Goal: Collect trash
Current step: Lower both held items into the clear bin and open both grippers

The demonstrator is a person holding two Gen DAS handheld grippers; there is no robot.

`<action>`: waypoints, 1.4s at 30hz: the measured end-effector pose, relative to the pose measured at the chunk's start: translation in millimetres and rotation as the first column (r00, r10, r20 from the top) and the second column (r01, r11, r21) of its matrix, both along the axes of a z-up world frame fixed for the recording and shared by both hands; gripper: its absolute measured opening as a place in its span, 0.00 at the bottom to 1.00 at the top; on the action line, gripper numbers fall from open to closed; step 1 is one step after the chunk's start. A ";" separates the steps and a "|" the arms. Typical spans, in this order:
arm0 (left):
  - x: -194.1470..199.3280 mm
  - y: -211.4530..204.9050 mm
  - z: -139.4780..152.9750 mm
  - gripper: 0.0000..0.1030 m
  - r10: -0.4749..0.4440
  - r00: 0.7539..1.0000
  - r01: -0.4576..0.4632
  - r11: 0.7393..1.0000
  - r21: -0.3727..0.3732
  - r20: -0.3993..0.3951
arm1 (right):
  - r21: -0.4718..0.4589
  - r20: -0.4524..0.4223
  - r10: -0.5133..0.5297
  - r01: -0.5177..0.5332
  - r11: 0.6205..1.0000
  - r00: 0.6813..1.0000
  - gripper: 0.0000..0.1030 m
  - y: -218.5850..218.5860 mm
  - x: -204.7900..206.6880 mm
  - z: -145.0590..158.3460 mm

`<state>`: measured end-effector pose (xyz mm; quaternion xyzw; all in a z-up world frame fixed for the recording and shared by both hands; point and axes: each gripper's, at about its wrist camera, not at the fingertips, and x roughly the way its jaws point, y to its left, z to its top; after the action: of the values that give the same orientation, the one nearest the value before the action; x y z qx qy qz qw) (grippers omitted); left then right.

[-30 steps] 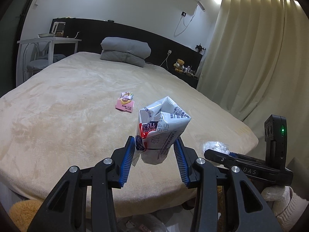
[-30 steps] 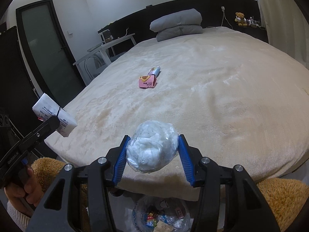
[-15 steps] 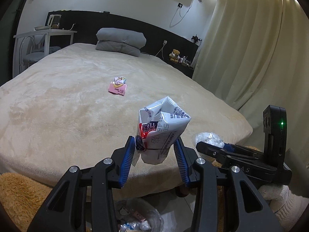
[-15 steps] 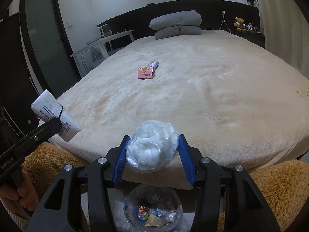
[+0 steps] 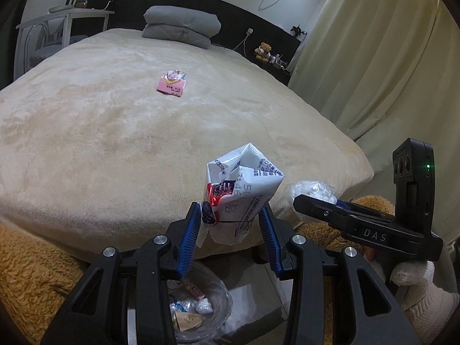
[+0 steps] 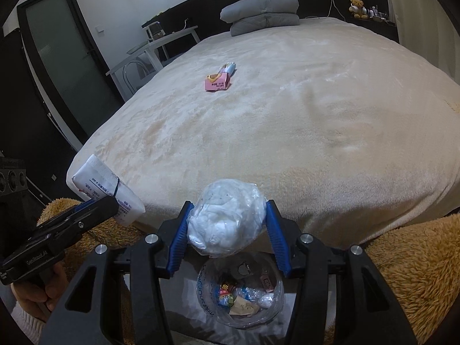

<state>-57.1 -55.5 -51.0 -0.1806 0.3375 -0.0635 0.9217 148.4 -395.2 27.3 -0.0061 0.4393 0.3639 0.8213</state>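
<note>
My left gripper (image 5: 230,230) is shut on a crumpled white printed packet (image 5: 240,192), held past the foot of the bed. My right gripper (image 6: 227,230) is shut on a clear bag of white wadding (image 6: 225,220), held above the trash bin. The clear-lined trash bin (image 6: 240,296) holds several wrappers on the floor; it also shows in the left wrist view (image 5: 198,307), below my left gripper. A pink wrapper (image 5: 170,84) lies on the beige bed (image 5: 115,132); it also shows in the right wrist view (image 6: 217,82).
Grey pillows (image 5: 181,26) lie at the head of the bed. A white side table (image 5: 63,20) stands at the left and cream curtains (image 5: 373,57) at the right. A brown fluffy rug (image 6: 417,273) flanks the bin.
Both grippers have drawn back from the bed and tilted down with their loads. The trash bin has come into view below them.
</note>
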 end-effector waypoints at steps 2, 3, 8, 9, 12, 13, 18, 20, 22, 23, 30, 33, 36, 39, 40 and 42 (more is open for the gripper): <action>1.7 -0.2 -5.6 0.39 -0.002 1.000 0.001 1.000 -0.004 -0.031 | -0.009 -0.027 0.012 -0.013 1.000 1.000 0.50 1.1 -0.4 -4.9; 3.0 -0.3 -8.9 0.39 -0.004 0.999 0.004 1.000 -0.005 -0.048 | -0.011 -0.043 0.019 -0.020 1.000 0.999 0.50 1.8 -0.2 -7.6; 11.8 -0.3 -31.7 0.40 -0.012 0.986 0.014 1.000 0.008 -0.168 | -0.052 -0.108 0.042 -0.047 0.998 0.993 0.50 9.3 0.5 -22.2; 12.8 0.1 -36.9 0.40 -0.016 0.982 0.017 1.000 0.002 -0.190 | -0.061 -0.126 0.046 -0.054 0.997 0.991 0.50 11.0 0.6 -26.2; 16.3 -1.7 -52.1 0.40 -0.033 0.966 0.035 0.999 0.006 -0.258 | -0.096 -0.176 0.055 -0.073 0.993 0.983 0.50 15.9 0.6 -38.9; 17.1 -1.6 -56.6 0.40 -0.037 0.961 0.039 0.999 0.003 -0.276 | -0.110 -0.188 0.055 -0.077 0.991 0.981 0.50 17.3 0.6 -42.7; 21.9 1.1 -79.8 0.40 -0.051 0.928 0.049 0.999 -0.015 -0.370 | -0.164 -0.261 0.062 -0.108 0.981 0.963 0.50 24.7 0.6 -63.2; 23.9 3.4 -89.4 0.40 -0.062 0.912 0.049 0.998 -0.041 -0.406 | -0.168 -0.303 0.062 -0.117 0.979 0.951 0.50 26.8 2.5 -71.5; 25.8 6.0 -99.8 0.40 -0.071 0.894 0.047 0.997 -0.066 -0.442 | -0.185 -0.330 0.057 -0.123 0.975 0.942 0.50 28.8 3.5 -78.5; 26.6 7.5 -104.6 0.40 -0.076 0.885 0.044 0.996 -0.080 -0.460 | -0.195 -0.343 0.054 -0.127 0.973 0.938 0.50 30.4 4.0 -82.4; 30.5 13.9 -133.5 0.40 -0.093 0.818 0.027 0.992 -0.123 -0.567 | -0.235 -0.438 0.039 -0.156 0.959 0.898 0.50 43.4 7.0 -109.2; 34.2 12.7 -140.4 0.40 -0.109 0.799 0.031 0.990 -0.140 -0.592 | -0.259 -0.462 0.032 -0.169 0.951 0.886 0.50 49.4 7.1 -118.3; 36.2 10.8 -146.1 0.40 -0.120 0.781 0.034 0.988 -0.151 -0.613 | -0.289 -0.476 0.022 -0.181 0.940 0.879 0.50 54.7 5.1 -125.6; 37.3 9.2 -150.5 0.40 -0.127 0.767 0.038 0.987 -0.153 -0.629 | -0.296 -0.487 0.016 -0.182 0.938 0.873 0.50 57.5 3.6 -129.1; 37.2 8.7 -151.3 0.40 -0.129 0.764 0.040 0.987 -0.153 -0.632 | -0.301 -0.486 0.011 -0.180 0.936 0.874 0.50 54.0 6.2 -128.1; 35.9 6.8 -150.4 0.40 -0.132 0.759 0.045 0.987 -0.151 -0.638 | -0.305 -0.489 0.002 -0.173 0.936 0.873 0.50 54.5 5.7 -128.6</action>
<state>-21.2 -48.7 -201.4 -0.2334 0.6373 -0.0622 0.7318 154.0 -340.7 -101.3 -0.0773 0.6845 0.3103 0.6551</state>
